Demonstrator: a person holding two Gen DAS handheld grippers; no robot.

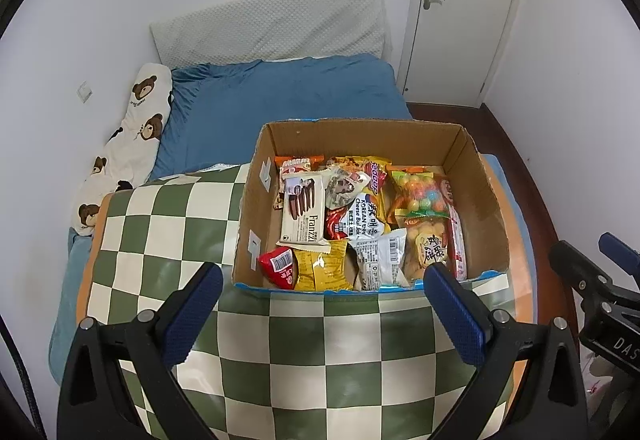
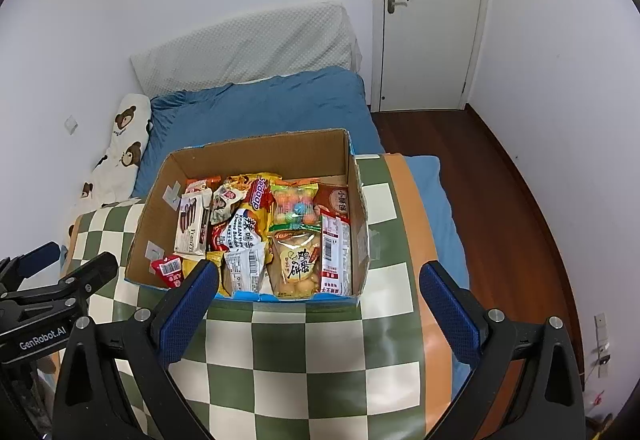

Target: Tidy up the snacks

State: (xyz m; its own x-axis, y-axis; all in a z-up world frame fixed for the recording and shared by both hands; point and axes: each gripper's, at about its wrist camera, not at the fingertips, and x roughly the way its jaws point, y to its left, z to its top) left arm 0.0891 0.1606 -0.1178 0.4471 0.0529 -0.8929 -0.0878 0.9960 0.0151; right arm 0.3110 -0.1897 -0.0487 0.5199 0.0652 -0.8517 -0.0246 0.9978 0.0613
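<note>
Currently I am holding both the left gripper [image 1: 324,304] and right gripper [image 2: 320,302] spread wide and empty, hovering short of the cardboard box [image 1: 486,200], where every snack packet [image 1: 302,216] is lying already.

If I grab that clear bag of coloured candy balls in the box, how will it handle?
The candy ball bag is probably floppy: it is thin clear film around loose round pieces, so it may sag and shift in the grip. The glossy film looks slippery. It lies packed among other packets in the cardboard box, so pinching its sealed edge seems safer.
</note>
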